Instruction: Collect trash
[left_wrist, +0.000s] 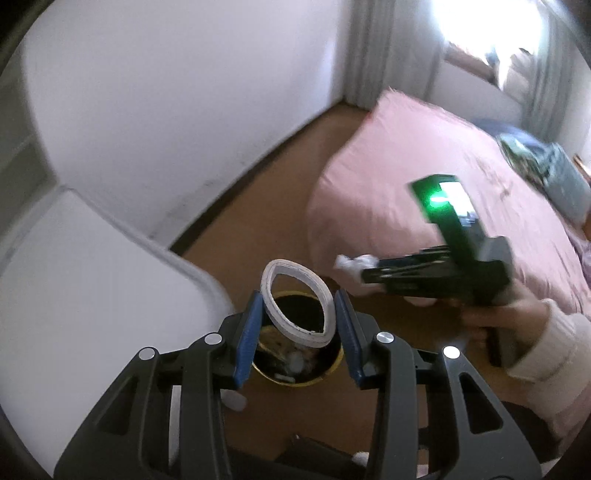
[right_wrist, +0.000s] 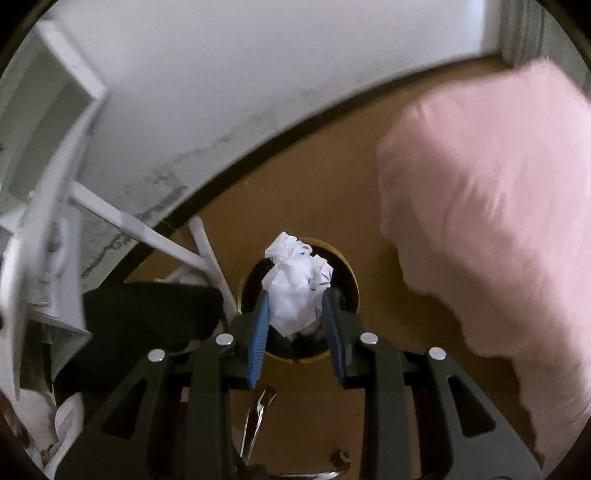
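Observation:
My left gripper (left_wrist: 298, 308) is shut on a white tape ring (left_wrist: 330, 302), squeezed to an oval, and holds it above a round black bin with a yellow rim (left_wrist: 284, 382) on the brown floor. Trash lies inside the bin. My right gripper (right_wrist: 295, 306) is shut on a crumpled white paper ball (right_wrist: 293, 288) and holds it above the same bin (right_wrist: 352, 284). In the left wrist view the right gripper (left_wrist: 364, 275) comes in from the right, beside the bed, with the paper ball (left_wrist: 352, 264) at its tips.
A bed with a pink cover (left_wrist: 424, 177) stands right of the bin and also shows in the right wrist view (right_wrist: 491, 229). A white wall (left_wrist: 166, 110) runs behind. White furniture (left_wrist: 74, 280) stands at left. A white rack (right_wrist: 55, 221) leans at left.

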